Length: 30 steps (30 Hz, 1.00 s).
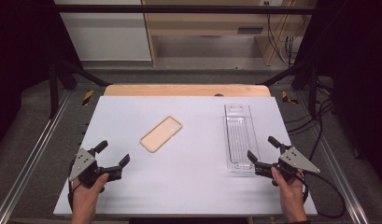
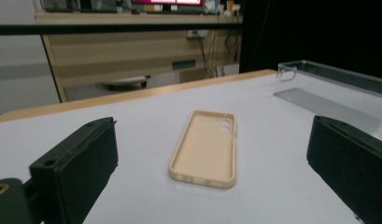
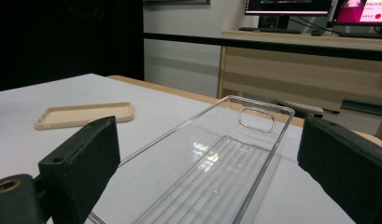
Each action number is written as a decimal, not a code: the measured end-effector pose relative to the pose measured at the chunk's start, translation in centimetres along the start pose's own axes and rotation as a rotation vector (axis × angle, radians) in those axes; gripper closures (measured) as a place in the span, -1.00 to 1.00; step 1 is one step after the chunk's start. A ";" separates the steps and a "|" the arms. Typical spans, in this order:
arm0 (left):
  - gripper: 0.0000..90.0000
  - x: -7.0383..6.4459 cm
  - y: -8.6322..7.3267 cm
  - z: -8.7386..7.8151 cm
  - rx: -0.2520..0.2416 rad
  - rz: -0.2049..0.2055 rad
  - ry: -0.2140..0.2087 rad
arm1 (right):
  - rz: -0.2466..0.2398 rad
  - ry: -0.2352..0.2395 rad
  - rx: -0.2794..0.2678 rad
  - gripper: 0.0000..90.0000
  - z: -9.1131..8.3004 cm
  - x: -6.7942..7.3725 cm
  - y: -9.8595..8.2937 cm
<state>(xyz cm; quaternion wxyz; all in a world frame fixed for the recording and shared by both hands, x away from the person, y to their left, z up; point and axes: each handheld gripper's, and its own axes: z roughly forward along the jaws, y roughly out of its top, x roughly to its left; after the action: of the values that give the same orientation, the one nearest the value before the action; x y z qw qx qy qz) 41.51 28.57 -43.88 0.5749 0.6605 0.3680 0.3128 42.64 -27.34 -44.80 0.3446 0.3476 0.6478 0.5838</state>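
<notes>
A beige phone case [image 1: 161,133] lies open side up on the white table [image 1: 132,191], left of centre; the left gripper view has the case [image 2: 205,147] straight ahead between the jaws. A clear plastic tray [image 1: 239,137] lies lengthwise at the right, and in the right gripper view the tray [image 3: 216,163] runs away from the jaws, with the case [image 3: 83,115] off to the left. My left gripper [image 1: 113,154] is open near the front left, apart from the case. My right gripper [image 1: 262,148] is open just beside the tray's near right corner. Both hold nothing.
The table's wooden far edge [image 1: 186,90] borders a gap to the floor. Metal rails [image 1: 34,149] run along both sides. Cables [image 1: 328,186] trail at the right. A wooden desk [image 3: 300,65] with monitors stands beyond the table.
</notes>
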 end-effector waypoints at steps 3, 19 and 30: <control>-0.95 -0.9 0.4 1.0 0.049 0.005 0.003 | 0.005 -0.007 0.005 -0.86 -0.1 0.0 -0.1; -0.94 -3.6 2.5 8.5 0.245 0.125 -0.046 | 0.022 -0.041 0.002 -0.89 -0.9 -0.3 -0.4; -0.94 -3.8 2.9 10.1 0.312 0.174 -0.042 | 0.012 -0.043 0.005 -0.90 -0.9 -0.2 -0.4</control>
<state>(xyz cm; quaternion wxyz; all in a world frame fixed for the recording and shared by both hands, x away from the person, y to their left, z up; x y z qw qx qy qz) 48.29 19.87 -42.36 0.4436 0.7774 0.3414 0.2868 41.93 -27.96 -45.14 0.3539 0.3646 0.6398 0.5766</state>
